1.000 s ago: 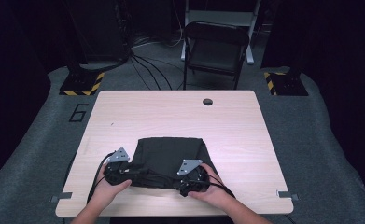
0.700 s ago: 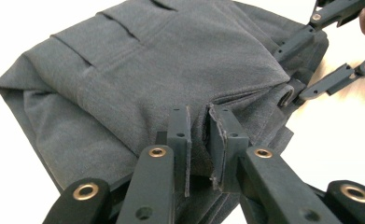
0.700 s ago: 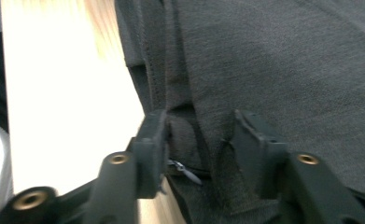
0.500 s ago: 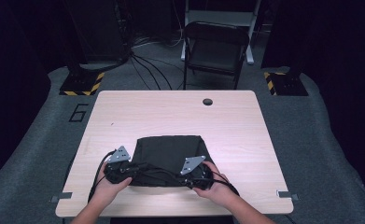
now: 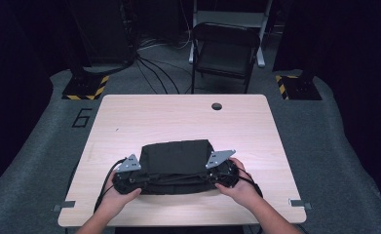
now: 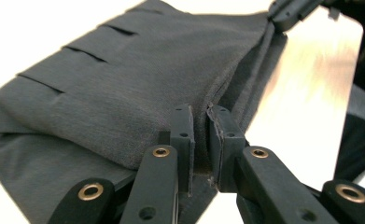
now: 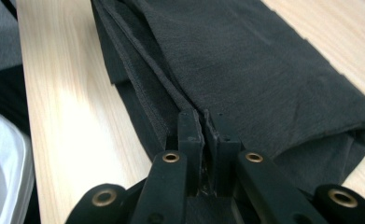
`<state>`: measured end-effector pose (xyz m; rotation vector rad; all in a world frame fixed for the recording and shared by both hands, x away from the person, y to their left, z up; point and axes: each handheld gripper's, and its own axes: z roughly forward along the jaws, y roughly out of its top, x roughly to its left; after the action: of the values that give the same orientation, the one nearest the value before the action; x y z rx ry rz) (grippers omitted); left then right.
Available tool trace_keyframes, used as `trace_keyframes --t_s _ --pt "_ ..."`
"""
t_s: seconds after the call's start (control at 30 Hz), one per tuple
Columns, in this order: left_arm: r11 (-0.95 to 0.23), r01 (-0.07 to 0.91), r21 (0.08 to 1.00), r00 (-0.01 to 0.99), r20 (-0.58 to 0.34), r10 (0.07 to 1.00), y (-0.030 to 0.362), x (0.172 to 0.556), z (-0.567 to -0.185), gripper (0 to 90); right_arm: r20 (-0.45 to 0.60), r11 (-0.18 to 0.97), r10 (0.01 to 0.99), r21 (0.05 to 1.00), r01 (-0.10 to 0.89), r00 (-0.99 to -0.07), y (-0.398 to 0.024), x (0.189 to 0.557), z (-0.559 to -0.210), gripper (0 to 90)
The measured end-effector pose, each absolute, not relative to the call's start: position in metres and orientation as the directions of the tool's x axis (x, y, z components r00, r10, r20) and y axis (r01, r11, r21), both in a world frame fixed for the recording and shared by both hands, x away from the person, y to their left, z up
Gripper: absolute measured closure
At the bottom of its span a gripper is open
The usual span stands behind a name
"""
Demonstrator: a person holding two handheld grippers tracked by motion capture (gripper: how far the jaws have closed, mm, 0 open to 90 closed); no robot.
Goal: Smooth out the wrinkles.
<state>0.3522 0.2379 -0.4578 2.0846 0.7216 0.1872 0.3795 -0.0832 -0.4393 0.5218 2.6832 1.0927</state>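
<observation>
A folded dark grey cloth (image 5: pixel 176 155) lies on the near half of the wooden table (image 5: pixel 178 117). My left gripper (image 5: pixel 140 176) pinches the cloth's near-left edge, and in the left gripper view its jaws (image 6: pixel 201 135) are pressed on a fold of the cloth (image 6: pixel 124 93). My right gripper (image 5: pixel 213 173) holds the near-right edge. In the right gripper view its jaws (image 7: pixel 202 133) are clamped on the hem of the cloth (image 7: pixel 245 70). Both pairs of jaws have just been closing with cloth between them. The near edge is stretched between the two grippers.
A round cable hole (image 5: pixel 217 106) sits at the table's far edge. A black folding chair (image 5: pixel 224 48) stands behind the table. Two stand bases with yellow-black stripes (image 5: pixel 85 87) (image 5: pixel 297 87) flank it, and cables run over the grey floor.
Both grippers have closed on the cloth's near edge. The right hand has risen and moved outward, which lifts and stretches that edge. The left hand has stayed nearly still.
</observation>
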Motion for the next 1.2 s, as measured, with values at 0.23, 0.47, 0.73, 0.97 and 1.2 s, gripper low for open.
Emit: trace_keyframes --t_s 0.23,0.47,0.73,0.97,1.2 --pt "-0.501 0.444 0.743 0.833 -0.137 0.536 0.230 0.349 -0.479 80.8 -0.015 0.717 0.373 0.639 0.278 -0.928 -0.086 0.375 -0.467 85.6" --pt "-0.510 0.465 0.723 0.826 -0.147 0.544 0.232 0.350 -0.491 81.3 0.023 0.710 0.380 0.634 0.307 -0.925 -0.085 0.375 -0.475 85.4" --pt "-0.520 0.467 0.715 0.814 -0.118 0.569 0.232 0.354 -0.496 81.8 0.049 0.695 0.388 0.641 0.326 -0.921 -0.081 0.376 -0.482 85.1" --pt "-0.514 0.459 0.725 0.806 -0.096 0.584 0.235 0.359 -0.497 82.0 0.055 0.683 0.392 0.651 0.331 -0.918 -0.078 0.375 -0.484 84.3" --pt "-0.488 0.480 0.729 0.785 -0.108 0.610 0.240 0.364 -0.497 82.0 0.060 0.683 0.391 0.650 0.333 -0.919 -0.074 0.374 -0.484 83.3"
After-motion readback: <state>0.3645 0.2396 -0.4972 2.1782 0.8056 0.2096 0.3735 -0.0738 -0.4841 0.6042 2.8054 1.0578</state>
